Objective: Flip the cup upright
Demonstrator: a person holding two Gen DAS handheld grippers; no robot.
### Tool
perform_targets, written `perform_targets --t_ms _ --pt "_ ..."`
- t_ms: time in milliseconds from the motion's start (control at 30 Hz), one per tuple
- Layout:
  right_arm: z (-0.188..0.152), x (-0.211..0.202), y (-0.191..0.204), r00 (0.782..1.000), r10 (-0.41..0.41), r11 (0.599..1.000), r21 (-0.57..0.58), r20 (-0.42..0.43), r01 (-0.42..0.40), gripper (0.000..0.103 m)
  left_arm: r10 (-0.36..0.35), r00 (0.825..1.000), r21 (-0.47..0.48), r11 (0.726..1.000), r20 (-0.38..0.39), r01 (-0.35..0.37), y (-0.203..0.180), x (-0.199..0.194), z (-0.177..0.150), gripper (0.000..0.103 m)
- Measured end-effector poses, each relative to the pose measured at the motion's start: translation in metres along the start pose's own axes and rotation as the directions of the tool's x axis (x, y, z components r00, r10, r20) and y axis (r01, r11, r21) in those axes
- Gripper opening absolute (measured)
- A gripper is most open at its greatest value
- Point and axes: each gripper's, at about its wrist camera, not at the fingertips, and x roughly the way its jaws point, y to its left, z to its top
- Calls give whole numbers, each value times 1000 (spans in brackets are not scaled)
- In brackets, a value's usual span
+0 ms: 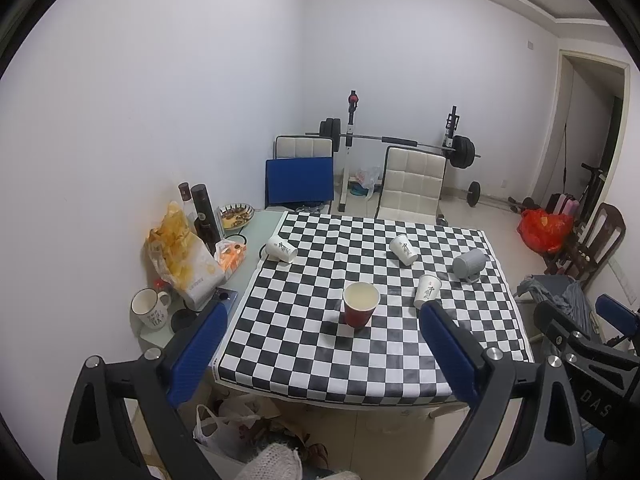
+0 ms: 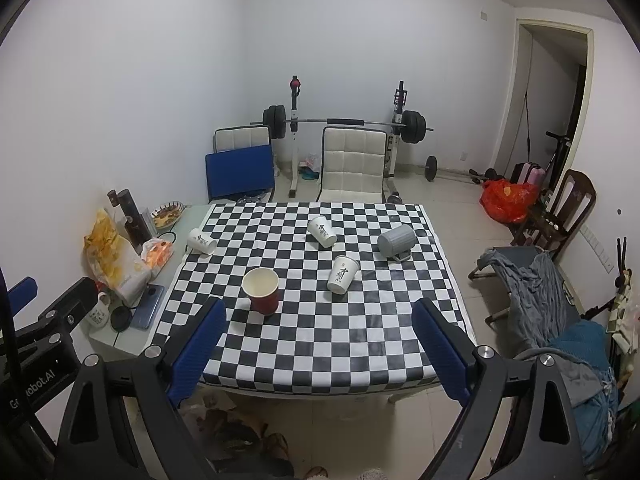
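Observation:
A red paper cup (image 1: 361, 304) (image 2: 262, 290) stands upright on the checkered cloth (image 1: 312, 344) (image 2: 320, 344). Three white paper cups lie on their sides: one at the far left (image 1: 281, 249) (image 2: 201, 241), one at the far middle (image 1: 404, 250) (image 2: 322, 231), one nearer (image 1: 427, 291) (image 2: 342, 274). A grey mug (image 1: 470, 263) (image 2: 396, 241) lies on its side at the right. My left gripper (image 1: 322, 328) and my right gripper (image 2: 320, 320) are open and empty, held above the table's near edge, well short of the cups.
A snack bag (image 1: 180, 256) (image 2: 112, 260), dark bottles (image 1: 206, 212) (image 2: 134, 216), a bowl (image 1: 236, 216), a white tea mug (image 1: 150, 307) and a phone (image 2: 148, 306) crowd the table's left side. Chairs (image 1: 412, 184) (image 2: 352, 168) stand behind, a clothes-covered chair (image 2: 540, 292) on the right.

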Motion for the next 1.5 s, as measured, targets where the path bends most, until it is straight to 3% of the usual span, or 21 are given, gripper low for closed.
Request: perform_targets --t_ms 1500 --pt "5 -2 6 1000 1 1000 -2 6 -1 96 2 1000 -4 1000 -1 -2 9 -1 5 99"
